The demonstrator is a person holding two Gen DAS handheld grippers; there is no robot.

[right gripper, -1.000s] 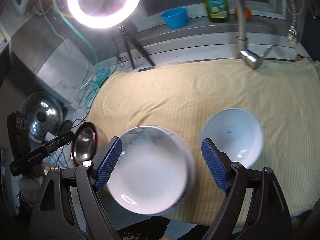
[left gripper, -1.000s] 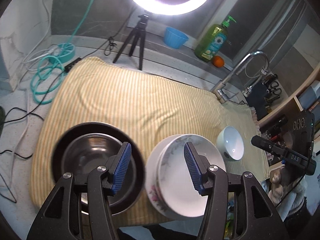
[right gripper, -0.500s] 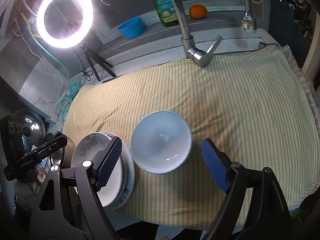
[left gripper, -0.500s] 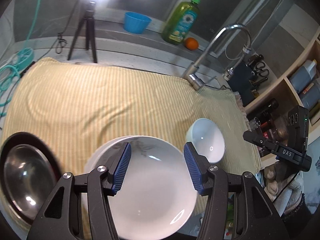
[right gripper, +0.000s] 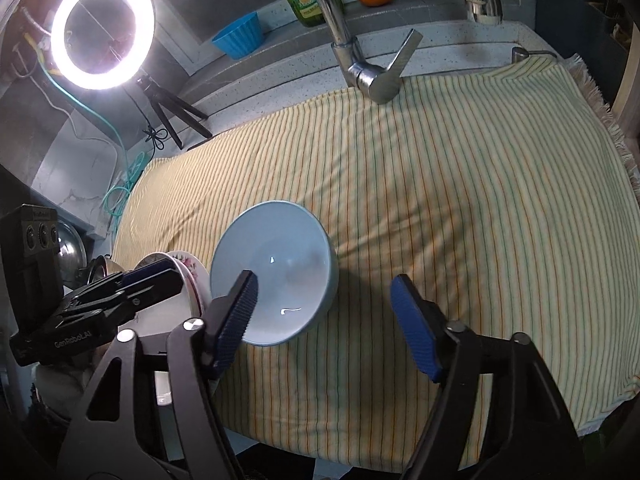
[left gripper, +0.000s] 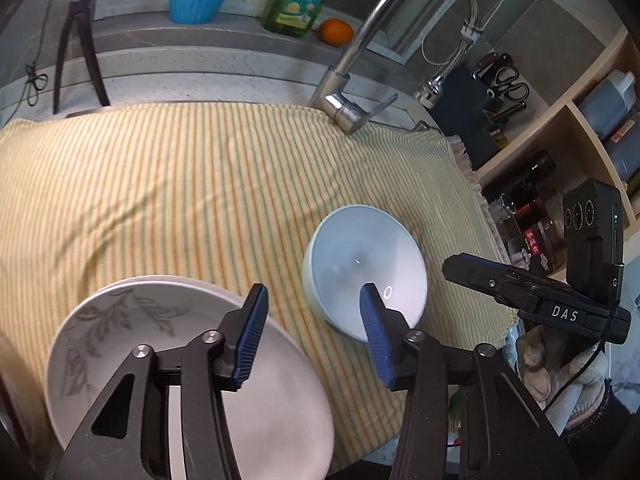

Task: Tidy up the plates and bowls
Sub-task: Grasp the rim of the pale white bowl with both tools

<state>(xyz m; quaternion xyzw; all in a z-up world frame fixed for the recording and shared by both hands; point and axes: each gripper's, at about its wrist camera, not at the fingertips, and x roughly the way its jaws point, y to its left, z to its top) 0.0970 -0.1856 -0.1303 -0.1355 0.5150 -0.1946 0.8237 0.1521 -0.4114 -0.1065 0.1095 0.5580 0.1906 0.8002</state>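
**A:** How far along am I, would you say?

**B:** Partway, I judge. The white plates (left gripper: 120,344) already sit stacked at the near left edge of the striped cloth (left gripper: 180,184), a leaf-patterned 1 under a plain 1. The pale blue bowl (right gripper: 276,272) stands alone, just right of the stack, so it looks like the piece left to place.

**A:** And my grippers?

**B:** From here, my left gripper (left gripper: 314,328) hangs over the gap between plates and bowl, jaws about half apart and closing, nothing between the pads, though its right pad overlaps the bowl's near rim in that view. My right gripper (right gripper: 324,320) is wider, also closing, empty; the bowl's right wall lies between its jaws and I can't tell if the left pad touches the rim.

**A:** The bowl itself?

**B:** Upright, glossy, empty, 1 small highlight inside, deep with a smooth rim. Slippery to pinch, I'd guess. A steel dish (right gripper: 102,266) peeks out at the far left beyond the plates.
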